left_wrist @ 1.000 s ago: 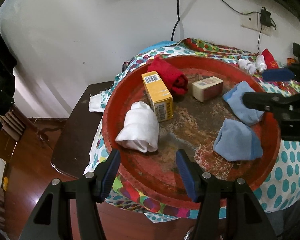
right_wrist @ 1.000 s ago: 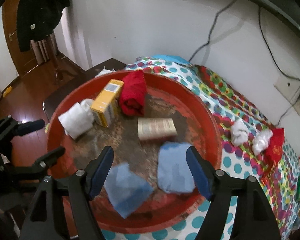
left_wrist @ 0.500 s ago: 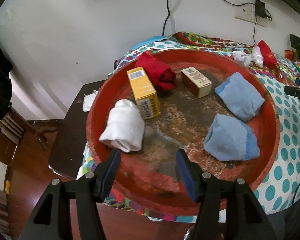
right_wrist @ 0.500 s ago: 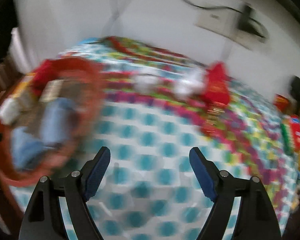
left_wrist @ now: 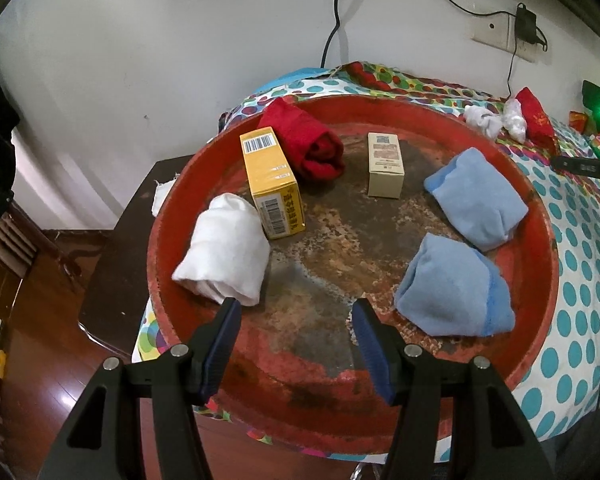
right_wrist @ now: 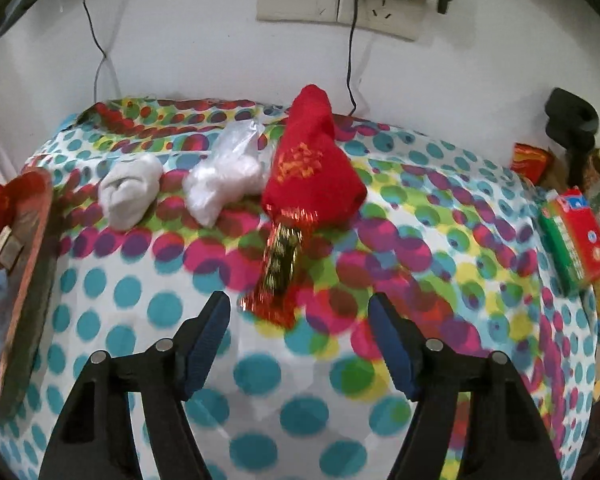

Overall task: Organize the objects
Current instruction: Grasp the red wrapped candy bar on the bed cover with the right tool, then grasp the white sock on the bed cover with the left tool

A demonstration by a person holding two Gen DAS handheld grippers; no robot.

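So the big red tray (left_wrist: 540, 216) sits on the polka-dot cloth (right_wrist: 260, 372). Inside it: white roll (left_wrist: 224, 256) at 9 o'clock, yellow box (left_wrist: 272, 188) at 10, red roll (left_wrist: 308, 144) at 11, beige box (left_wrist: 385, 166) at 12, two blue bundles (left_wrist: 476, 200) (left_wrist: 452, 288) at 2 and 4. Left gripper (left_wrist: 296, 320) hangs spread wide over the tray's 6 o'clock rim, gripping nothing. Right gripper (right_wrist: 300, 312) is gaping too, empty, above the cloth, with a red pouch (right_wrist: 314, 168), a clear bag (right_wrist: 224, 172) and a white sock (right_wrist: 130, 190) lined up beyond it.

tray (left_wrist: 540, 240): boxes (left_wrist: 274, 188) left, cloths (left_wrist: 456, 292) right | pouch (right_wrist: 316, 164) on tablecloth (right_wrist: 260, 372)
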